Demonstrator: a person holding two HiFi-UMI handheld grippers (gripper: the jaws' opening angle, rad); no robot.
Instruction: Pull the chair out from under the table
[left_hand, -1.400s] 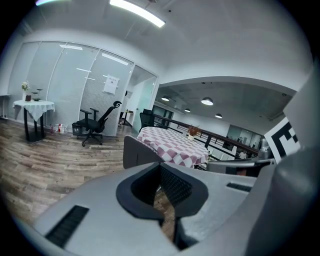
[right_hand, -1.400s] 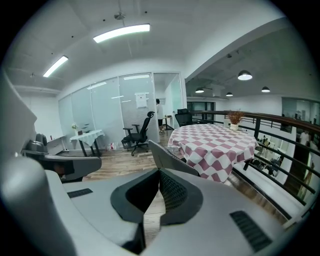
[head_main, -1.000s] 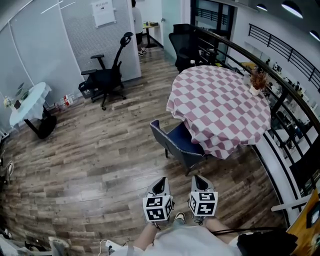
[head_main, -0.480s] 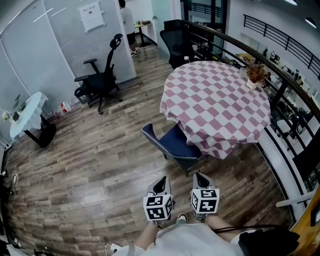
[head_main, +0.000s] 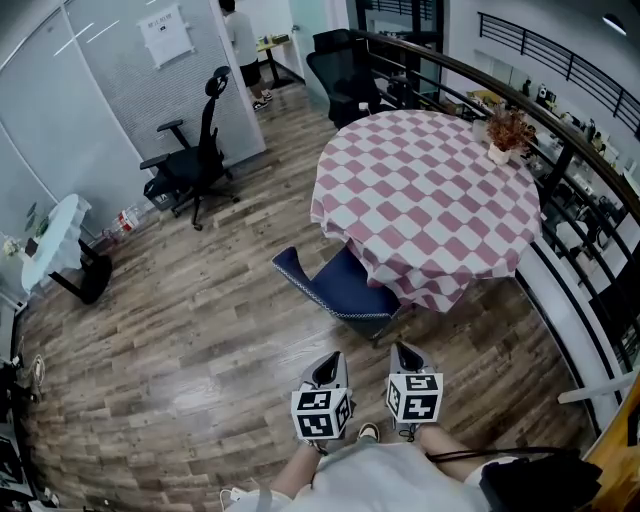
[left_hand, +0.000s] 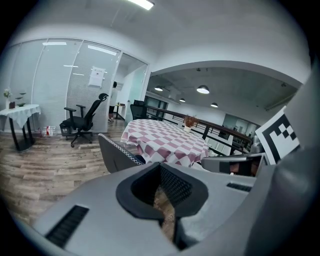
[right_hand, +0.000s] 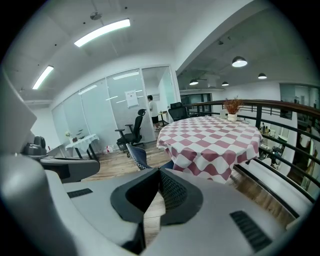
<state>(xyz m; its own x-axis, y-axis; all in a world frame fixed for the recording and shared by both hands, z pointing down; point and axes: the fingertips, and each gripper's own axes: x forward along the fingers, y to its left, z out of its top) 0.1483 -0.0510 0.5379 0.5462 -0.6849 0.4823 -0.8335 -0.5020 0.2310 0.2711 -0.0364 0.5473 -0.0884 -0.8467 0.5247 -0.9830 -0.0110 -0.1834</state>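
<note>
Wood-plank floor (head_main: 200, 330) fills the head view. The chair (head_main: 345, 288) sits half tucked under the checked table (head_main: 430, 190), well ahead of the left gripper (head_main: 325, 372) and right gripper (head_main: 405, 360).

Left gripper view: jaws closed on nothing, chair beyond the tips, slightly left.

Right gripper view: jaws likewise together and empty, chair beyond, left of the tips.

**Chair half under the cloth, far details lost**

The blue chair (head_main: 335, 285) shows only its back and the rear of its seat; the front runs under the checked tablecloth (head_main: 430, 180), which covers everything beneath the tabletop. A person (head_main: 240, 38) beside the glass wall is cut off by the head view's top edge. The wall notice (head_main: 167, 35) is too small to read. The small objects (head_main: 545, 97) beyond the railing (head_main: 575, 152) cannot be identified.
</note>
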